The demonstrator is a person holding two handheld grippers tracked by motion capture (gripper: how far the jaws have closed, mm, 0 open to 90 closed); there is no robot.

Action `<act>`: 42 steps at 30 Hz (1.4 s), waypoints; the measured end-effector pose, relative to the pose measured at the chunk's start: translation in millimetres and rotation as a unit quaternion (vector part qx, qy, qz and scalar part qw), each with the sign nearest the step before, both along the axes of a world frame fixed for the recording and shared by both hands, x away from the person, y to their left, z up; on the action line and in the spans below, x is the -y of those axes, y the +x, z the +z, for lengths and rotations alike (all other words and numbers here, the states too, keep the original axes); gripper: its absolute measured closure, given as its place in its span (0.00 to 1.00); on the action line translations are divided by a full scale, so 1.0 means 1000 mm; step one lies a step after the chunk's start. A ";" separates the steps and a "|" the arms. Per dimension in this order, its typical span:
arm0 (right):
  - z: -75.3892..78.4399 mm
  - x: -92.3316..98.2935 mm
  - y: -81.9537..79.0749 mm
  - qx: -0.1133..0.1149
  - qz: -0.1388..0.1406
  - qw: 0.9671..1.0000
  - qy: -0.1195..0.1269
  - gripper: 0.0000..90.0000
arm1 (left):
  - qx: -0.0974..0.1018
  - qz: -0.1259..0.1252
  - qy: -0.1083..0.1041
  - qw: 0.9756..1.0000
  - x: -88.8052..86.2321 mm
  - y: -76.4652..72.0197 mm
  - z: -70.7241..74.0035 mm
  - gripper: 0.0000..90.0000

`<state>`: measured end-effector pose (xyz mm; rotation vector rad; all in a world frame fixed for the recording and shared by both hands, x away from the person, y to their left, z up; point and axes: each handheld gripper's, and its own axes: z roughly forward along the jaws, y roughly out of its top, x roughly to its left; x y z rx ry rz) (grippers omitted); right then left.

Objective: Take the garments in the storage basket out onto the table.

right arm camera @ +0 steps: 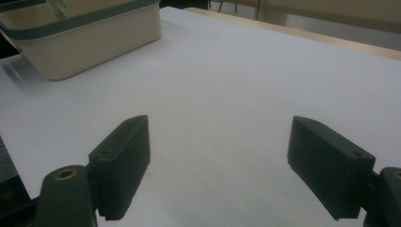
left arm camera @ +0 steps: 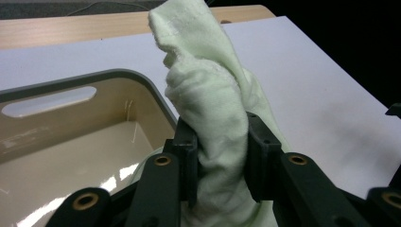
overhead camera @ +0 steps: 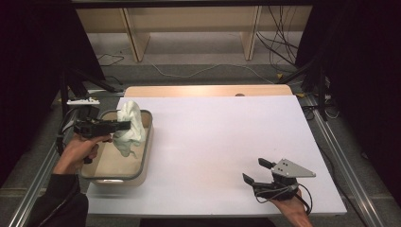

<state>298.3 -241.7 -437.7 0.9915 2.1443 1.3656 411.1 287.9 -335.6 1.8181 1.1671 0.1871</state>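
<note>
**A:** Left gripper (overhead camera: 124,125) is clamped on the pale green cloth (overhead camera: 128,127), and you can see it best from the left gripper view, both pads squeezing a bunched fold of the cloth (left arm camera: 213,118) between them.

**B:** And where's the cloth sitting?

**A:** Over the beige basin (overhead camera: 147,142) at the left edge of the white table (overhead camera: 213,142). It hangs upright, long axis vertical: one end pokes up above the jaws, the tail droops down toward the basin floor. Whether that tail touches the bottom, I can't tell.

**B:** So the basin's directly underneath?

**A:** Right under it, and that's the relation that counts. I'd judge a swing to the right has to carry the tail over the near rim onto open table.

**B:** The other hand?

**A:** Right gripper (overhead camera: 257,171) rests at the table's near right corner, jaws spread wide, nothing between them, well apart from the cloth. The left is the nearer by far.
</note>
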 end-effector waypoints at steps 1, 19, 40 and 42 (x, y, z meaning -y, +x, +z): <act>0.000 0.000 0.000 -0.001 -0.001 1.000 0.000 0.25 | 0.001 0.000 -0.004 1.000 0.000 -0.001 0.001 0.77; -0.001 0.000 0.000 -0.001 0.000 1.000 -0.001 0.25 | 0.038 -0.039 -0.068 0.996 0.029 -0.013 0.022 0.77; -0.002 -0.001 0.001 -0.004 0.000 1.000 -0.004 0.25 | 0.053 -0.090 -0.105 0.989 0.068 -0.015 0.033 0.77; -0.002 -0.001 0.001 -0.004 -0.001 1.000 -0.003 0.25 | 0.053 -0.094 -0.105 0.989 0.072 -0.015 0.033 0.77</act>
